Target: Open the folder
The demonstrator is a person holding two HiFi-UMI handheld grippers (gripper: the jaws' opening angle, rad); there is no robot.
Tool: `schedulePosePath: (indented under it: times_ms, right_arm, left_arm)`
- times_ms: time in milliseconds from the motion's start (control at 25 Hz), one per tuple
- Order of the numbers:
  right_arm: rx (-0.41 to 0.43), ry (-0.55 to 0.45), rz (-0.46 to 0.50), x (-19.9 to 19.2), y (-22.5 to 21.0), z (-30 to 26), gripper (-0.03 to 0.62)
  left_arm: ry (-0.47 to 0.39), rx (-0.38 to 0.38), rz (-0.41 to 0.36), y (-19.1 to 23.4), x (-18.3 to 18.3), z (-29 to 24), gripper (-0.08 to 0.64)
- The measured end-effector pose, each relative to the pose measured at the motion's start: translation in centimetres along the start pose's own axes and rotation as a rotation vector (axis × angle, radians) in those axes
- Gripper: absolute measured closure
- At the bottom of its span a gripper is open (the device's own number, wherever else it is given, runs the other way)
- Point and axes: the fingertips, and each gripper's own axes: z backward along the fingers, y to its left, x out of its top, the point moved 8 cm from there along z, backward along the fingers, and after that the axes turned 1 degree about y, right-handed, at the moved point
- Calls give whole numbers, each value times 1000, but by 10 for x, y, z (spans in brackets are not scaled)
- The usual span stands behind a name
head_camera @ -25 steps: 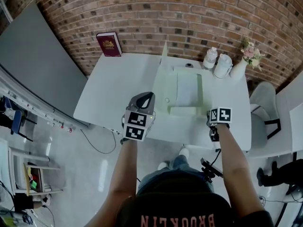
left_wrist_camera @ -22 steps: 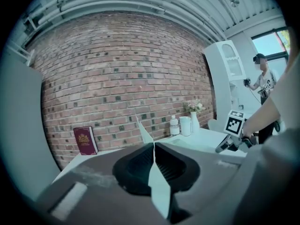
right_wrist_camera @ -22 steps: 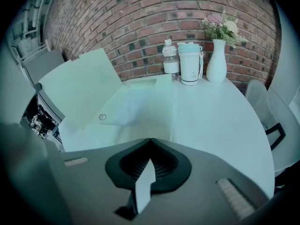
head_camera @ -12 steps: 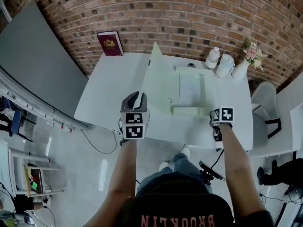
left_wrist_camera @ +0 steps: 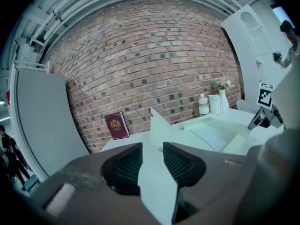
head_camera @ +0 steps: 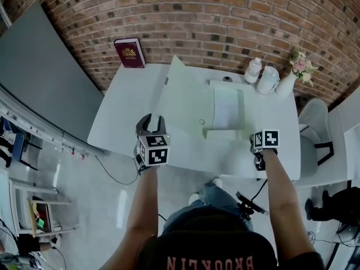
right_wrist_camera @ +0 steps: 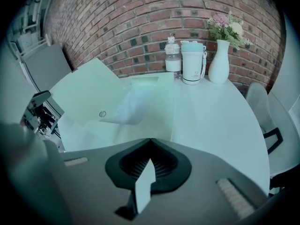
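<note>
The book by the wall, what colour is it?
Book: dark red, gold emblem; best in left gripper view.

Dark T-shirt, orange BROOKLYN lettering, blue jeans; grey left hand-held gripper and right hand-held gripper carry black-and-white marker cubes.

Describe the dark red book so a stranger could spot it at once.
Start at the brick wall behind the white table. At the table's far left corner a book stands against the bricks. It is the only dark red thing there, with a gold emblem on its cover.
</note>
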Motion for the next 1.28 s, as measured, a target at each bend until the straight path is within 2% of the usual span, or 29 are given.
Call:
schedulePosePath:
  times_ms: [320,520,800,920,1280]
  right_arm:
    - [71,92,95,8,-4,-2,591]
    - [118,143,151,9,-4,-4,591]
    - [204,260,180,19,-7,-9,591]
    - [203,275,205,21,-5,-10,591]
    - [176,247,207,17,-4,-8,591]
  left_arm:
    - [99,66,28,21,-21,-19,404]
    - [192,99,38,33,-36,-33,376]
    - [328,89,116,45,-54,-56,360]
    - [380,71,154,48,-61,-67,360]
    - [471,48,159,53,-77,-86,360]
